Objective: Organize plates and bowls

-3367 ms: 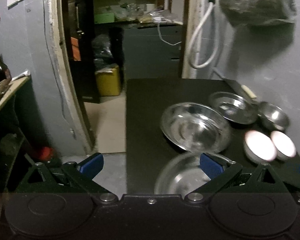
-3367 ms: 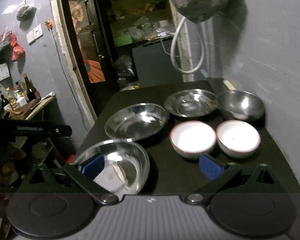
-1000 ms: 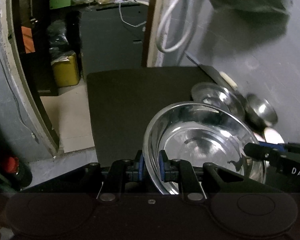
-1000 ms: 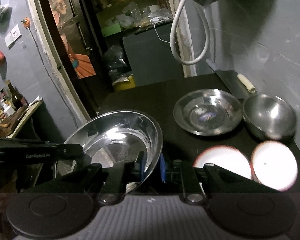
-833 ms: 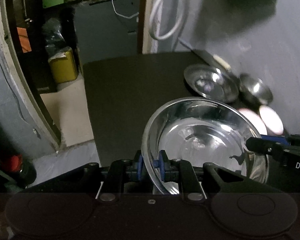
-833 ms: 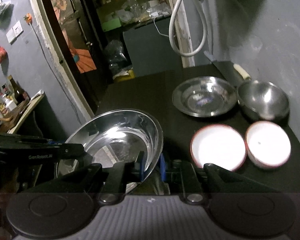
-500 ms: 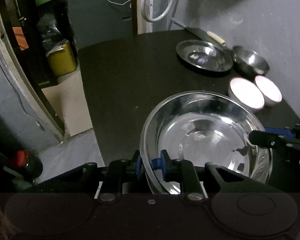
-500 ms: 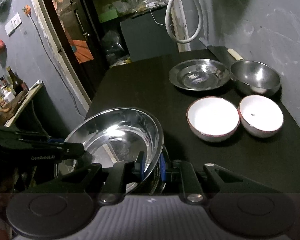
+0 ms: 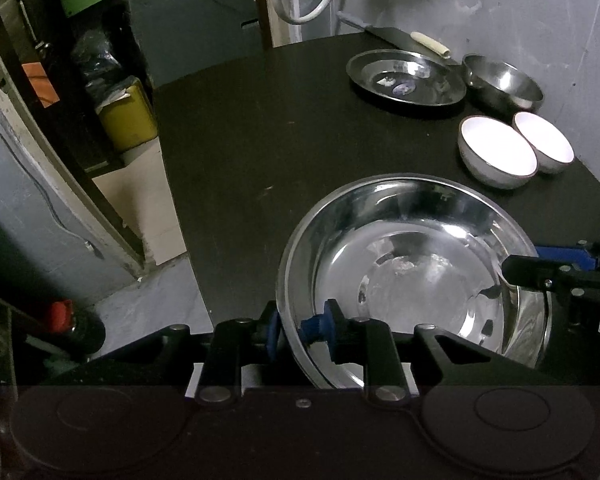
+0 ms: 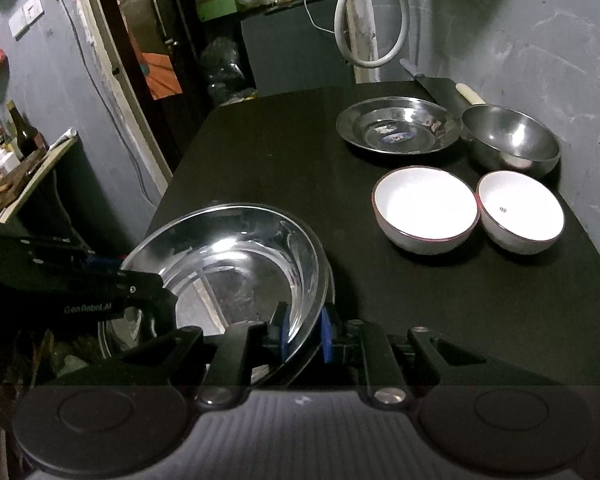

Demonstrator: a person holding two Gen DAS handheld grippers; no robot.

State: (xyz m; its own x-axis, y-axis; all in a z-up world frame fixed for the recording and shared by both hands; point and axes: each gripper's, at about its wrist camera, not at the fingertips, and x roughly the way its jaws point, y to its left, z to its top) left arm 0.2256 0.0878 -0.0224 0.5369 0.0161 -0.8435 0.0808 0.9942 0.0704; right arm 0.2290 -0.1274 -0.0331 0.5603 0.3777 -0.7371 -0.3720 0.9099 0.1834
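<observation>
A large steel bowl (image 9: 412,264) sits at the near edge of the black table (image 9: 260,128), and a second steel rim shows just under it. My left gripper (image 9: 298,330) is shut on its left rim. My right gripper (image 10: 303,334) is shut on its right rim (image 10: 228,264). Farther back stand a steel plate (image 10: 396,130), a small steel bowl (image 10: 512,142) and two white bowls (image 10: 426,206) (image 10: 520,210), all apart from the grippers.
A cleaver with a pale handle (image 10: 470,94) lies at the table's far right by the grey wall. A white hose (image 10: 364,20) hangs behind the table. A doorway and a yellow canister (image 9: 126,116) are on the left. A shelf with bottles (image 10: 16,140) stands far left.
Both grippers have pulled back and lowered the large steel bowl toward the table's near edge, over the second large bowl. The far dishes have not moved.
</observation>
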